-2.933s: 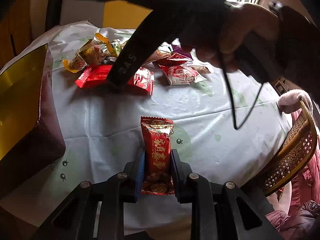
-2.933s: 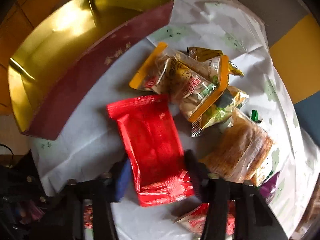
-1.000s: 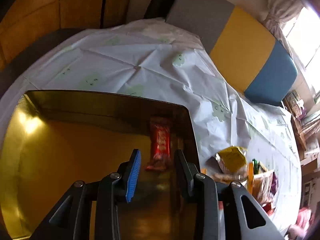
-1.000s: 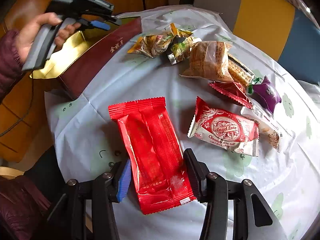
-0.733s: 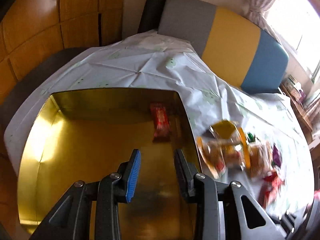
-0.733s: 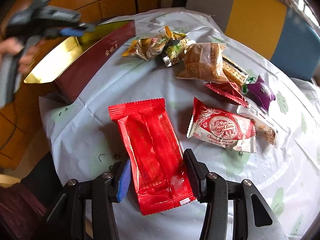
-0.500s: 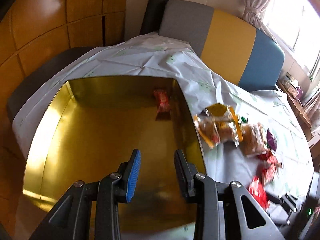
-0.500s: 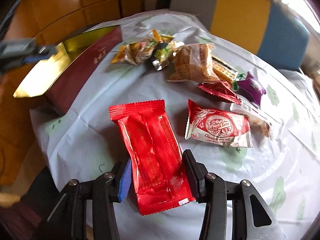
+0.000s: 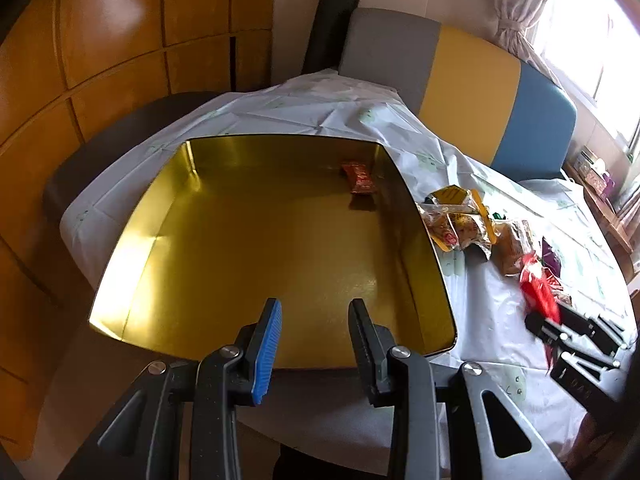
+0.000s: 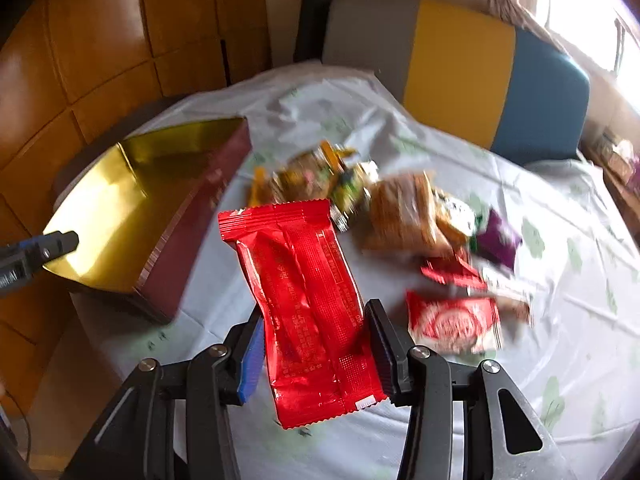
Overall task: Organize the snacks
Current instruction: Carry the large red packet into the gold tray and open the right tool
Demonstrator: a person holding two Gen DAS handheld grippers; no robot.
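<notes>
The right gripper (image 10: 314, 354), nearest its wrist camera, is pinching a large glossy red foil snack packet (image 10: 308, 312) between its blue pad and black pad, the packet hanging clear above the white green-printed tablecloth (image 10: 568, 320). The left gripper (image 9: 314, 344) is standing spread with nothing between its pads, hovering over the near edge of the square gold-lined gift box (image 9: 132, 240). A small red wrapped candy (image 9: 360, 178) is lying inside that box, in the far right corner against the wall. Just right of the box, a loose heap of yellow and clear snack bags (image 9: 460, 220) is resting on the cloth. Beyond the red packet, a white-and-red chocolate packet (image 10: 452, 324), a brown wafer pack (image 10: 404, 216) and a purple wrapped sweet (image 10: 498, 240) are lying scattered, blurred. Farthest, a grey, yellow and blue padded bench back (image 10: 460, 64) is standing behind the table.
</notes>
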